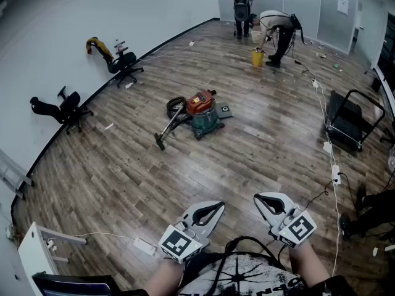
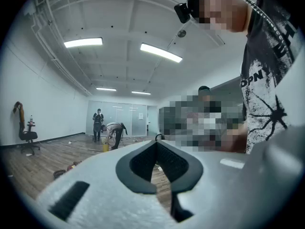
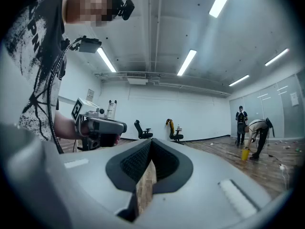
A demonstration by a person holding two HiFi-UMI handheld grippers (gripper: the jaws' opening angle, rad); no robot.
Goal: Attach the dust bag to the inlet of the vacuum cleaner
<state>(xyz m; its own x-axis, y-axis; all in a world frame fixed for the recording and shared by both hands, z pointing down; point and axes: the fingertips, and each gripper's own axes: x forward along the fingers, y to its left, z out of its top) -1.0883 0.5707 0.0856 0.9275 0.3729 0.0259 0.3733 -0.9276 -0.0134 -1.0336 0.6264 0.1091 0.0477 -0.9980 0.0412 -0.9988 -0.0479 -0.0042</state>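
Note:
A vacuum cleaner (image 1: 200, 111) with a red top and a teal drum stands in the middle of the wood floor, far ahead of me. Its hose and wand (image 1: 168, 125) trail to the left. A dark flat piece with a pale round mark (image 1: 224, 110) lies at its right side; I cannot tell what it is. My left gripper (image 1: 214, 211) and right gripper (image 1: 261, 199) are held close to my body, level, both shut and empty. The left gripper view shows the jaw tips (image 2: 156, 142) together, and the right gripper view shows the same (image 3: 150, 141).
Two office chairs (image 1: 126, 64) (image 1: 66, 108) stand along the left wall. A black cart (image 1: 350, 119) and floor cables (image 1: 326, 113) are on the right. Two people (image 1: 242, 4) (image 1: 278, 31) and a yellow bucket (image 1: 257, 57) are at the far end. A white adapter (image 1: 146, 246) lies near my feet.

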